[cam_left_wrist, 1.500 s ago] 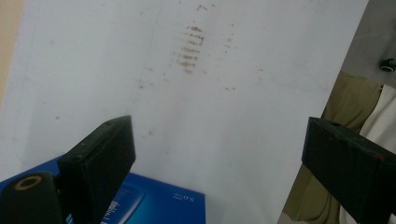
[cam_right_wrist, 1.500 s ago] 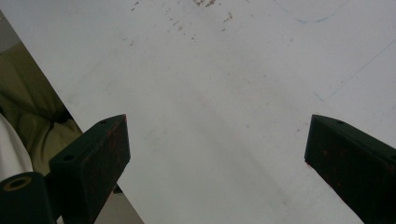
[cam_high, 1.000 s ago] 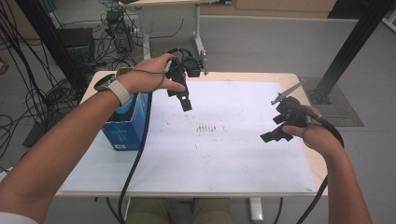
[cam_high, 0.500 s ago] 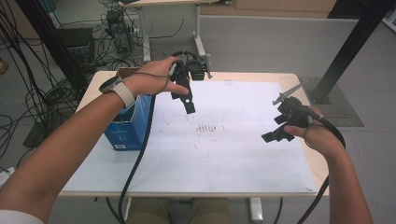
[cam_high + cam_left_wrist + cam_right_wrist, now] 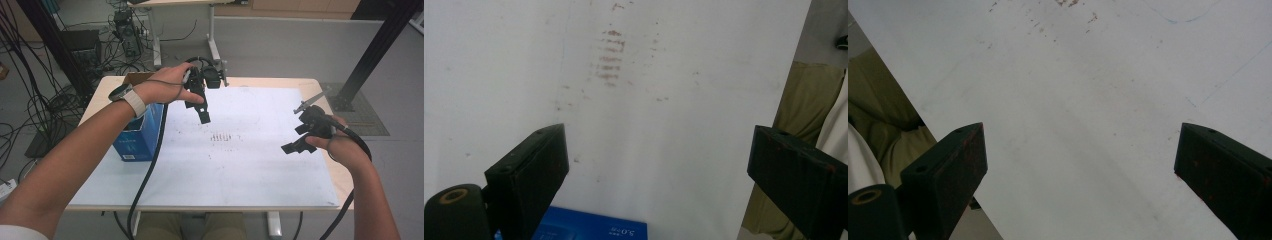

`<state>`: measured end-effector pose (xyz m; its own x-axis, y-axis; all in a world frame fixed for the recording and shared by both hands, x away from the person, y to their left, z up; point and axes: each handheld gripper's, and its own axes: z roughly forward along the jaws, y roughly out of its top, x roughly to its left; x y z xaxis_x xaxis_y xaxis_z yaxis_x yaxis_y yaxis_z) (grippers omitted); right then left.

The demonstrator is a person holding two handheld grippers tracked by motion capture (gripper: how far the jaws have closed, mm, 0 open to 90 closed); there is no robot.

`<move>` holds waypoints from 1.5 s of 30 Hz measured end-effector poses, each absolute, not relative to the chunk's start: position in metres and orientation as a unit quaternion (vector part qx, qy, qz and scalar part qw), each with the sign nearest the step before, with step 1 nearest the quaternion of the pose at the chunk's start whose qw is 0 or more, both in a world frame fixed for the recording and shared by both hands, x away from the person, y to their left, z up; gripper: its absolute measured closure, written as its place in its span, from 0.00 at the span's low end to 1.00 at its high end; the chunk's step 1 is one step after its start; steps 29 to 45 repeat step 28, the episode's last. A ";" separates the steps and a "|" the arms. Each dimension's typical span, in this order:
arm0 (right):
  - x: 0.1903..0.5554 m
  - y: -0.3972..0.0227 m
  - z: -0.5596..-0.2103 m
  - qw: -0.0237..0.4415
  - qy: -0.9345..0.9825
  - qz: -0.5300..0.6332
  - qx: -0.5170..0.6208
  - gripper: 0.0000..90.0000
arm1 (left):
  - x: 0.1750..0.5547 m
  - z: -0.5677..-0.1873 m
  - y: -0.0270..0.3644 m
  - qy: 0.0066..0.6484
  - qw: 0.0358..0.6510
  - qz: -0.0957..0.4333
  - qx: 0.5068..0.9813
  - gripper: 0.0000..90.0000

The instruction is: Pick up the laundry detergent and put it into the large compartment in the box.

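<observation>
Left gripper (image 5: 204,114) held above the white sheet-covered table (image 5: 260,170), jaws wide apart, empty. Blue cardboard box (image 5: 140,137) stands near it at the table's left edge. Right gripper (image 5: 295,145) hovers over the right side, jaws apart, empty.

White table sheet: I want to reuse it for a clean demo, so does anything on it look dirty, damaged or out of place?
Yes. The white sheet carries a cluster of short dark smudge marks near its middle, seen as reddish-brown streaks in the left gripper view, with scattered specks around. A faint blue pen line shows too. The blue box stands at its left edge.
</observation>
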<state>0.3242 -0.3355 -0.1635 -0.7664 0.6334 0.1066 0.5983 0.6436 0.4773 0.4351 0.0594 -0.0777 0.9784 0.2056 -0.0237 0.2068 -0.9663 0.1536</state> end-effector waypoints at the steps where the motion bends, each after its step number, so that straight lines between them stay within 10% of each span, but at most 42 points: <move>1: 0.324 -0.336 -0.164 0.035 0.906 0.251 0.340 0.07 | 0.435 -0.078 0.060 0.106 0.077 -0.004 0.991 0.11; 45: 0.326 -0.337 -0.169 0.032 0.904 0.252 0.343 0.07 | 0.436 -0.083 0.066 0.112 0.083 -0.004 0.990 0.11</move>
